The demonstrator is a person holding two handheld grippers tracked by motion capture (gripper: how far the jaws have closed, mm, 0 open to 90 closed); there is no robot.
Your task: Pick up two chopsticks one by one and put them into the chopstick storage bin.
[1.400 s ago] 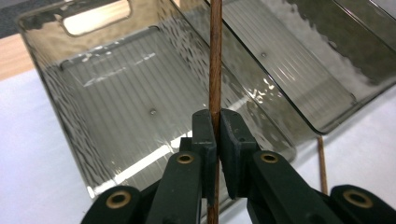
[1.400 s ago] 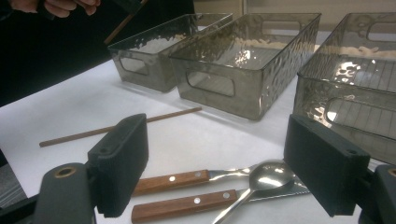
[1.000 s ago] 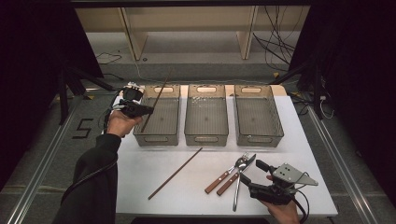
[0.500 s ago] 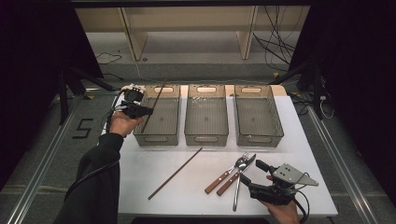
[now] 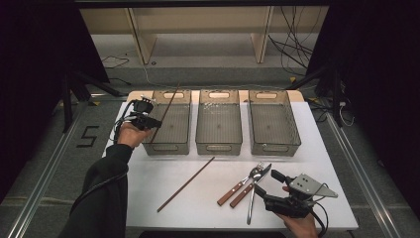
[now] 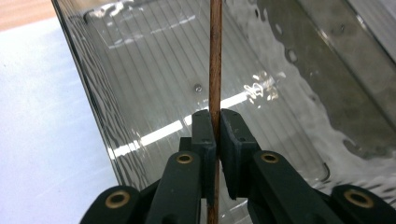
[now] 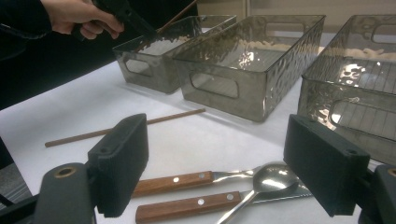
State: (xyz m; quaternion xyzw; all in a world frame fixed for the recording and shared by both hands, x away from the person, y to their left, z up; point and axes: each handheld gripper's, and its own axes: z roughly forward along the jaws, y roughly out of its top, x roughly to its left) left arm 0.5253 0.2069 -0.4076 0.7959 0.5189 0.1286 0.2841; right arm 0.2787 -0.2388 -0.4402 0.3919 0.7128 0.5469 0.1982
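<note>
My left gripper [image 5: 148,122] [image 6: 218,135] is shut on a thin brown wooden chopstick [image 5: 166,110] [image 6: 215,60], held slanting over the left clear bin [image 5: 168,128] [image 6: 154,93]. A second chopstick [image 5: 186,183] [image 7: 123,126] lies on the white table [image 5: 148,183]. Near the front right, my right gripper [image 5: 262,186] [image 7: 215,163] stands open just behind two wooden-handled utensils [image 5: 237,191] [image 7: 177,191] and a metal spoon [image 5: 253,191] [image 7: 271,179]. In the right gripper view the person's left hand [image 7: 79,18] with the other gripper is at the far left bin [image 7: 154,60].
Three clear plastic bins stand in a row at the back of the table: left, middle [image 5: 219,124] [image 7: 243,65] and right [image 5: 273,126] [image 7: 359,88]. The table's front edge [image 5: 223,225] is close to my right hand. Beyond the table are shelving and cables on the floor.
My left gripper has sunk slightly with the chopstick, bringing it lower over the left bin. The right gripper has stayed put.
</note>
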